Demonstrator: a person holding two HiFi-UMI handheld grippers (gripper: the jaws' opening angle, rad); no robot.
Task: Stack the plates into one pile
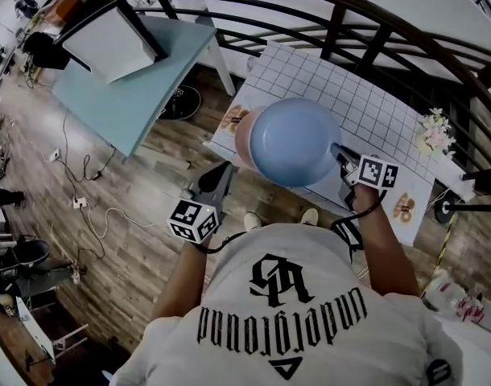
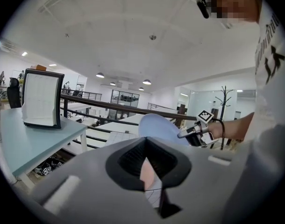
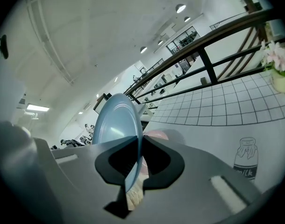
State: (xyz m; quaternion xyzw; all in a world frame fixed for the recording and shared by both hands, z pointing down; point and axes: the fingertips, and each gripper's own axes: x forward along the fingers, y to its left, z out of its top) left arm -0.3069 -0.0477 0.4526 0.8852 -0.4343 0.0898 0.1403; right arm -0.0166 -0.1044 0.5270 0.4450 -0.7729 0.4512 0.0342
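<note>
Right gripper [image 1: 340,153] is clamped on the rim of the blue plate [image 1: 294,141], holding it in the air at frame centre, tilted over the grid-cloth table [image 1: 366,103]. That's one of two plates; the second, a pink plate [image 1: 242,139], lies on the cloth, peeking out at the blue one's left edge. Down at lower left, the left gripper [image 1: 217,179] hangs off the table's near edge, jaws pressed together on nothing. One pot of flowers [image 1: 435,131] sits at the far right.

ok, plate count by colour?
blue plate: 1
pink plate: 1
Total: 2
</note>
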